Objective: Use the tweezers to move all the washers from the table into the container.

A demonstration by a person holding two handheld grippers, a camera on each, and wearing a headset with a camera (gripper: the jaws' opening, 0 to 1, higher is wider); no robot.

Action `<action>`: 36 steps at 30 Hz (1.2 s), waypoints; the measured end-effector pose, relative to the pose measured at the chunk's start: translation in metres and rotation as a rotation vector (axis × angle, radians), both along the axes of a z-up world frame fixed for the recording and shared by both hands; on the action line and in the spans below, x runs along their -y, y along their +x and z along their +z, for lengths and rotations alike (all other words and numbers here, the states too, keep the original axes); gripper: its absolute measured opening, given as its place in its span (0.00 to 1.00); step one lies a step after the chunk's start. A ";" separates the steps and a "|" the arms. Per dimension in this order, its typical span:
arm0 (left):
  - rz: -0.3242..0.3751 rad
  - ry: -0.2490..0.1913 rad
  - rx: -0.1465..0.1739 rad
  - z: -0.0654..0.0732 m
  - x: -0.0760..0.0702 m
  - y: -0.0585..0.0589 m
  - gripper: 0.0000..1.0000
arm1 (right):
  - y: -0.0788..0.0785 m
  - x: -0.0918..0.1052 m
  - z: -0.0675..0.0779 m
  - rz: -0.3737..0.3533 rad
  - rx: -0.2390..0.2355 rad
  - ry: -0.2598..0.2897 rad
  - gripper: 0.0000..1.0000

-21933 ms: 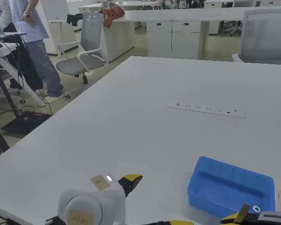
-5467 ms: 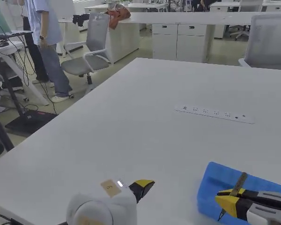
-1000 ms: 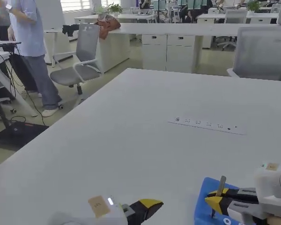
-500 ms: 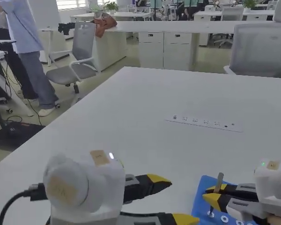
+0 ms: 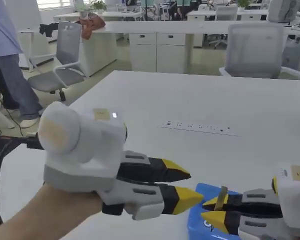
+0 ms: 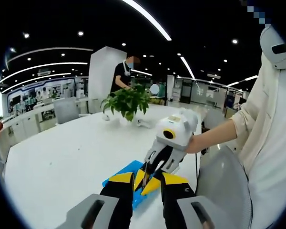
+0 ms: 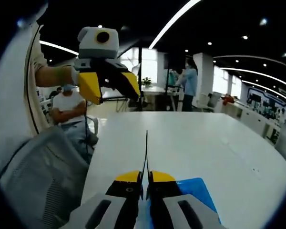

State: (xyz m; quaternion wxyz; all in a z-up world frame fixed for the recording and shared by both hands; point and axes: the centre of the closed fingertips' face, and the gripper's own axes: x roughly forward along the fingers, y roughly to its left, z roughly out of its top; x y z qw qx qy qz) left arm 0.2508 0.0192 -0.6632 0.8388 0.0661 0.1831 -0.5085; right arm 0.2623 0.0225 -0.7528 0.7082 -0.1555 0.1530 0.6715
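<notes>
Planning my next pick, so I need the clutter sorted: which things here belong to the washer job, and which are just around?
Job: tweezers, clamped in the right gripper; blue container; left gripper, open.
Just around: power strip; office chair; potted plant.

Big white table (image 5: 215, 100), smooth and flat on top. Close to the near edge, a blue container (image 5: 195, 230), sitting right on the white top. Farther back, well apart from the container, a long thin white power strip (image 5: 199, 128) with a row of little sockets, lying flat across the table.
</notes>
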 end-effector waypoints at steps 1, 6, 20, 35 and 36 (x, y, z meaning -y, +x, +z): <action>-0.027 0.013 -0.009 -0.002 0.004 -0.003 0.18 | -0.007 0.001 0.001 0.019 -0.008 0.000 0.03; -0.119 0.067 -0.015 -0.010 0.022 -0.013 0.17 | -0.022 0.006 -0.001 0.055 -0.007 -0.039 0.03; -0.283 0.168 -0.036 -0.036 0.055 -0.024 0.00 | -0.043 0.027 -0.014 0.077 -0.004 -0.124 0.03; -0.405 0.347 -0.045 -0.083 0.060 -0.037 0.00 | -0.049 0.056 -0.053 0.047 -0.008 -0.286 0.04; -0.408 0.361 -0.048 -0.088 0.059 -0.038 0.00 | -0.049 0.057 -0.057 0.047 -0.004 -0.295 0.04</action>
